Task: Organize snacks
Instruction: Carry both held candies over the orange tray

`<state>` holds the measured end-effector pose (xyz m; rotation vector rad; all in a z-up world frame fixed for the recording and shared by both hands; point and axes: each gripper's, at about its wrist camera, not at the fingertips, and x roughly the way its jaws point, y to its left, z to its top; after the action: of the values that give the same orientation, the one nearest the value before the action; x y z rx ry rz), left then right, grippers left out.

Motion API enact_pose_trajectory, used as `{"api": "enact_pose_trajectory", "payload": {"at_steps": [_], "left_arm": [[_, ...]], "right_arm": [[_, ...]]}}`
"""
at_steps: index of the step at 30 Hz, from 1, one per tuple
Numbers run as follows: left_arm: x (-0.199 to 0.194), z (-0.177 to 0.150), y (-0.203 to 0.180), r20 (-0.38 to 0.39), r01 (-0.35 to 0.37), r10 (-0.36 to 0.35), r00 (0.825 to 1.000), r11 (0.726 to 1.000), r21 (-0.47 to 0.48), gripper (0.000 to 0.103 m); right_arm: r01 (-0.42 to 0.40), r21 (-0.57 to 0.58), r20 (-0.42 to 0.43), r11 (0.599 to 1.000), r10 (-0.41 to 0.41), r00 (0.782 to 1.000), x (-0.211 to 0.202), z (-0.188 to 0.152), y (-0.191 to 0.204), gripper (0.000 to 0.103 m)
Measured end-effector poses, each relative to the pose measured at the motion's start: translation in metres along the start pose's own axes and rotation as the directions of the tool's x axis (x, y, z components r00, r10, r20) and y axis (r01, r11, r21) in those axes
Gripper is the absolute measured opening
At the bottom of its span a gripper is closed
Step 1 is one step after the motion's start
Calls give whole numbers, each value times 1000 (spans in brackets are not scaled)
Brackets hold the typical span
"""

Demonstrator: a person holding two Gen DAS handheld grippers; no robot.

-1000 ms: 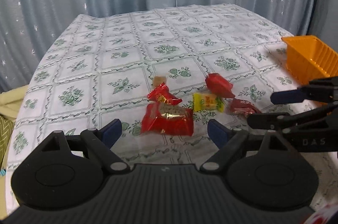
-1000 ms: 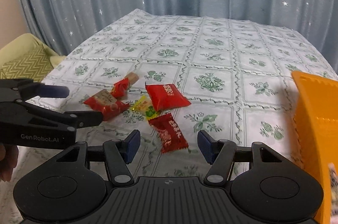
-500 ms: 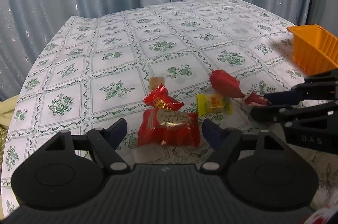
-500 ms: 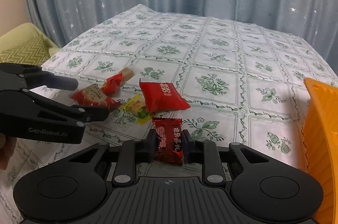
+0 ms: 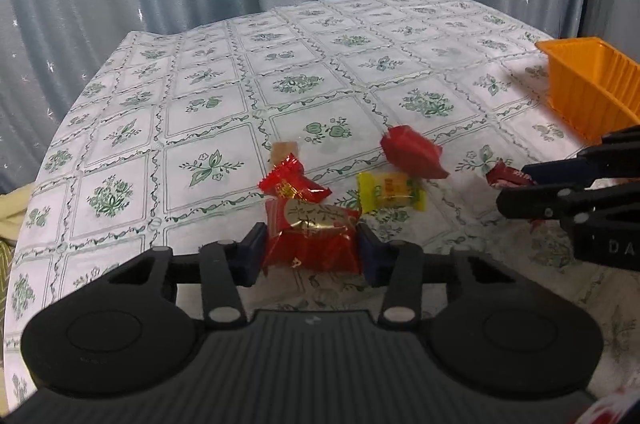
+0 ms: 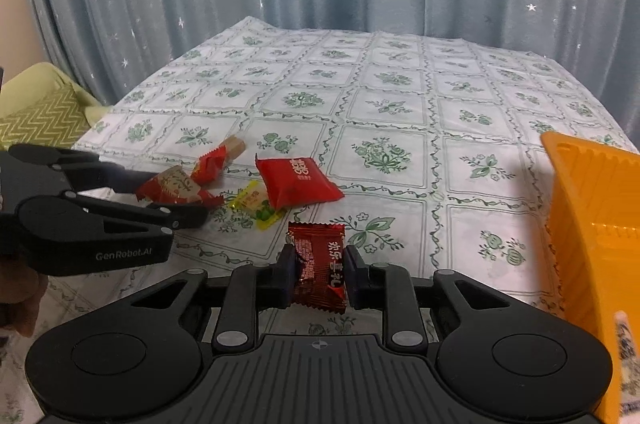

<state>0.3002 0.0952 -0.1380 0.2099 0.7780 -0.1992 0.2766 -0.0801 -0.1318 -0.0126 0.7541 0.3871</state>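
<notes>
Several wrapped snacks lie on the floral tablecloth. My left gripper (image 5: 312,256) has its jaws closing, and the pads touch both sides of a red and gold packet (image 5: 312,236). The right wrist view shows that gripper (image 6: 168,197) from the side with the packet (image 6: 174,183) in it. My right gripper (image 6: 318,264) is shut on a dark red packet (image 6: 320,260), also seen as the right gripper (image 5: 516,185) at the right of the left wrist view. A large red packet (image 6: 298,179), a yellow candy (image 6: 256,201), a small red candy (image 6: 210,165) and a brown candy (image 6: 236,145) lie loose.
An orange bin (image 6: 592,224) stands at the right edge of the table, with something white inside it at the lower right. A yellow-green cushion (image 6: 44,111) sits off the table's left side. A blue starred curtain hangs behind. A hand (image 6: 16,292) holds the left gripper.
The left jaws have narrowed from wide apart to touching the red and gold packet. The right jaws went from open to shut on the dark red packet and stay so.
</notes>
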Motion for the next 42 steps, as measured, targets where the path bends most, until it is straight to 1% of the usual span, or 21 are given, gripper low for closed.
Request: {"api": "enact_pose_trajectory", "payload": {"at_steps": [4, 6, 9, 16, 21, 29, 35, 42], "left_arm": [[-18, -2, -7, -10, -10, 10, 1000, 1000, -21, 43], [-31, -4, -12, -14, -16, 16, 1000, 999, -47, 43], [-55, -10, -21, -21, -21, 18, 1000, 994, -109, 43], [-113, -21, -50, -17, -9, 6, 1000, 982, -187, 43], [-151, -26, -70, -4, -13, 13, 1000, 979, -204, 43], [-202, -26, -101, 42, 14, -6, 999, 980, -200, 43], [-224, -20, -123, 70, 41, -28, 997, 981, -188, 43], [-234, -13, -145, 87, 69, -56, 995, 984, -161, 43]], "right_arm": [[11, 10, 5, 1000, -11, 1000, -19, 1, 3, 25], [17, 15, 10, 1000, -17, 1000, -31, 0, 5, 25], [22, 32, 16, 999, -22, 1000, -53, -1, 8, 25], [32, 54, 30, 998, -33, 999, -111, -14, 18, 25], [65, 92, 34, 994, -68, 997, -152, -26, 19, 25], [142, 173, 40, 975, -151, 988, -213, -46, 7, 25], [182, 234, 49, 955, -199, 979, -245, -56, -7, 25], [219, 265, 53, 939, -240, 969, -268, -60, -19, 25]]}}
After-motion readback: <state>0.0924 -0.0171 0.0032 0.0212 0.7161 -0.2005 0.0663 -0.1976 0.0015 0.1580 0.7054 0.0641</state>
